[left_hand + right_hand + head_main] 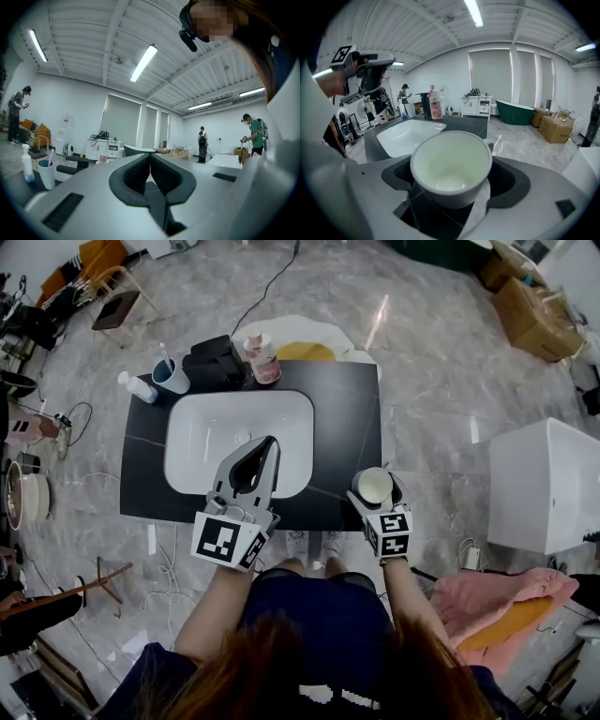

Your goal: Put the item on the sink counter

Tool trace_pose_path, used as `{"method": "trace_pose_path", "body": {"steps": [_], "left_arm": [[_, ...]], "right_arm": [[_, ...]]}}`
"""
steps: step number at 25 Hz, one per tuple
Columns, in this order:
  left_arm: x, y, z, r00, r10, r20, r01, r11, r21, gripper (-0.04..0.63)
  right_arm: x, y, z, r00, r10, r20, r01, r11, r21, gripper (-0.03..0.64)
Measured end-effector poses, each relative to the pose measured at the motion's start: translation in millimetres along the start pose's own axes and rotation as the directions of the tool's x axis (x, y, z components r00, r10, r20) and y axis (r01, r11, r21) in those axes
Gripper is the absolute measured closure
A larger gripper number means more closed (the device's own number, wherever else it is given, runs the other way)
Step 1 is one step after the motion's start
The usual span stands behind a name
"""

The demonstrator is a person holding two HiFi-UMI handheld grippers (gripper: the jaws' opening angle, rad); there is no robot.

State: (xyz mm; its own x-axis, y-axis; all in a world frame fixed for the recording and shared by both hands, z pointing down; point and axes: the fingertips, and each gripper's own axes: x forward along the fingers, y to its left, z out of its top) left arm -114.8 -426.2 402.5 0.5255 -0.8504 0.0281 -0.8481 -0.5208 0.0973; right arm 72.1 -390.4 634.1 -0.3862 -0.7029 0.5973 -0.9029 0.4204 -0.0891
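Observation:
A white cup (372, 485) sits upright between the jaws of my right gripper (376, 491), which is shut on it over the front right corner of the black sink counter (349, 404). In the right gripper view the empty cup (451, 165) fills the middle, with the right gripper (451, 176) closed round its sides and the white basin (408, 134) to its left. My left gripper (267, 444) hangs over the basin (202, 432), tilted upward. Its jaws meet with nothing between them, and the left gripper (150, 158) points at the room beyond.
At the counter's back stand a blue cup with a toothbrush (171, 376), a white bottle (139, 387), a black box (214, 362) and a pink bottle (262, 358). A white cabinet (544, 484) and pink cloth (497, 601) lie to the right. People stand far off.

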Motion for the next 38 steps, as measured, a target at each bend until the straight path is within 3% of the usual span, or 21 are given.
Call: {"method": "trace_pose_path", "body": {"steps": [10, 12, 15, 18, 26, 31, 38], "left_arm": [[-2.3, 0.6, 13.6, 0.999, 0.013, 0.036, -0.014, 1.000, 0.009, 0.573], [-1.8, 2.6, 17.1, 0.999, 0.018, 0.044, -0.018, 1.000, 0.012, 0.573], [-1.0, 4.7, 24.9, 0.998, 0.021, 0.059, -0.022, 1.000, 0.020, 0.573], [-0.6, 6.3, 34.3, 0.997, 0.024, 0.076, -0.027, 0.999, 0.029, 0.572], [-3.6, 12.7, 63.3, 0.991, 0.039, 0.128, -0.046, 0.997, 0.056, 0.574], [-8.2, 16.0, 77.0, 0.987, 0.055, 0.154, -0.063, 0.997, 0.052, 0.574], [-14.6, 20.7, 91.1, 0.982, 0.069, 0.174, -0.080, 0.995, 0.058, 0.572]], "right_arm": [[-35.1, -6.3, 48.9, 0.993, 0.001, 0.118, -0.003, 1.000, 0.019, 0.165], [-40.9, -8.1, 66.8, 0.988, 0.000, 0.157, -0.003, 1.000, 0.022, 0.214], [-53.0, -12.3, 100.2, 0.971, -0.022, 0.237, 0.014, 0.999, 0.035, 0.362], [-67.6, -15.5, 137.8, 0.946, -0.039, 0.322, 0.024, 0.998, 0.051, 0.457], [-122.6, -12.1, 230.4, 0.848, -0.066, 0.525, 0.054, 0.998, 0.037, 0.594], [-150.2, -4.3, 263.5, 0.800, -0.052, 0.597, 0.045, 0.999, 0.027, 0.600], [-164.5, 11.3, 284.8, 0.784, -0.026, 0.620, 0.042, 0.999, -0.011, 0.601]]}}
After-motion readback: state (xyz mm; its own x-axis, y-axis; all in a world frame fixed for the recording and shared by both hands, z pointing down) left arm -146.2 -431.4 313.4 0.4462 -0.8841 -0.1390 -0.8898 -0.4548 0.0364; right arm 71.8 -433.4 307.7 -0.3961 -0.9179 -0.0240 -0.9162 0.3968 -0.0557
